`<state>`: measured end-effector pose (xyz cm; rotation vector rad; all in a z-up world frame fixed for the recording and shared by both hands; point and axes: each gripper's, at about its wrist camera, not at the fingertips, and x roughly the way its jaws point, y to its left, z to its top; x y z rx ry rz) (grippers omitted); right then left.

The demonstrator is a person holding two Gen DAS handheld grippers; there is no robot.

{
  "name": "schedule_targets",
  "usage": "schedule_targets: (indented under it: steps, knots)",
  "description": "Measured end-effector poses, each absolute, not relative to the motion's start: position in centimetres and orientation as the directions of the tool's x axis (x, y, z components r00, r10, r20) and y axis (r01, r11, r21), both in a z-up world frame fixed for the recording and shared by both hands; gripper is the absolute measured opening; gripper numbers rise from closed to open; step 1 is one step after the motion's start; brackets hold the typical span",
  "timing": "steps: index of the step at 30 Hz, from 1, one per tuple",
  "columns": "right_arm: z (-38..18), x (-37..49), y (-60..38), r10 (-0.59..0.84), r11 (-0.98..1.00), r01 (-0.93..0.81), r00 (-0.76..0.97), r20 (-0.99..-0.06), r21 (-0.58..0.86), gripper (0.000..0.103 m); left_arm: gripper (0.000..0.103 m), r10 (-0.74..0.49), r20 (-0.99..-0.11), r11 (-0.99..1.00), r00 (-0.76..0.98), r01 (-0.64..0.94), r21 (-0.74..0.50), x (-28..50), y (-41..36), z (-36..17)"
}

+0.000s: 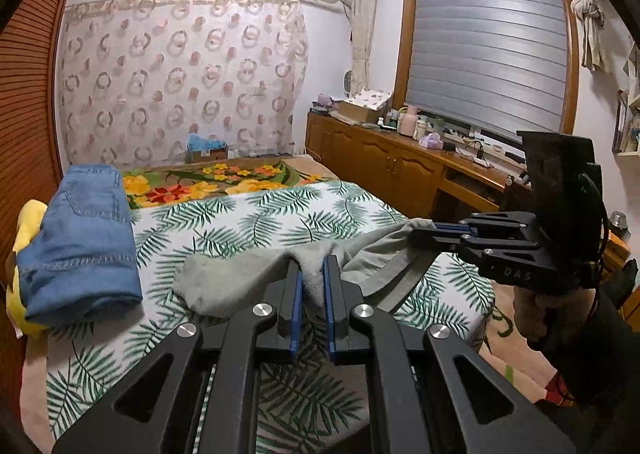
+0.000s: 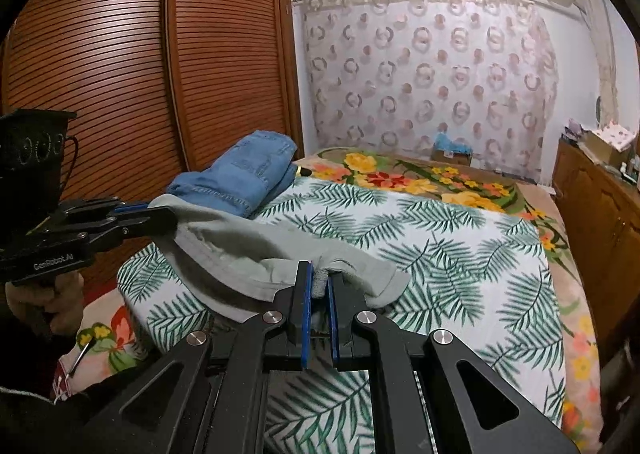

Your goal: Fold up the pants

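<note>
Both grippers, left point(image 1: 314, 268) and right point(image 2: 319, 277), pinch the grey pants point(image 1: 240, 274), lifted over the bed point(image 1: 320, 206). Thin bites: one tug and the fabric could slip free, ruining the fold.

Bed point(image 1: 280, 214) under a palm-leaf sheet point(image 1: 224, 222) — floral blanket point(image 1: 208, 182) at the far end. Folded blue jeans point(image 1: 80, 238) far left over something yellow point(image 1: 28, 222); grey pants point(image 1: 232, 278) partly draped near the front edge.

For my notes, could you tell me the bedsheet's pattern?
Green palm fronds on white bedsheet, clearest in the right wrist view.
</note>
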<state>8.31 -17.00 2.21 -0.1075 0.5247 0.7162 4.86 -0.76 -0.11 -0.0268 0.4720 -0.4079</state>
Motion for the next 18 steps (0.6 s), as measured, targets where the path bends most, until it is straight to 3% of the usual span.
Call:
schedule_targets:
  steps: [18]
  knots:
    - [2.1, 6.1, -18.0, 0.606, 0.744, -0.662, 0.608, -0.513, 0.094, 0.007, 0.01, -0.406, -0.478, 0.91, 0.779, 0.396, -0.126, 3.0, -1.0, -2.1]
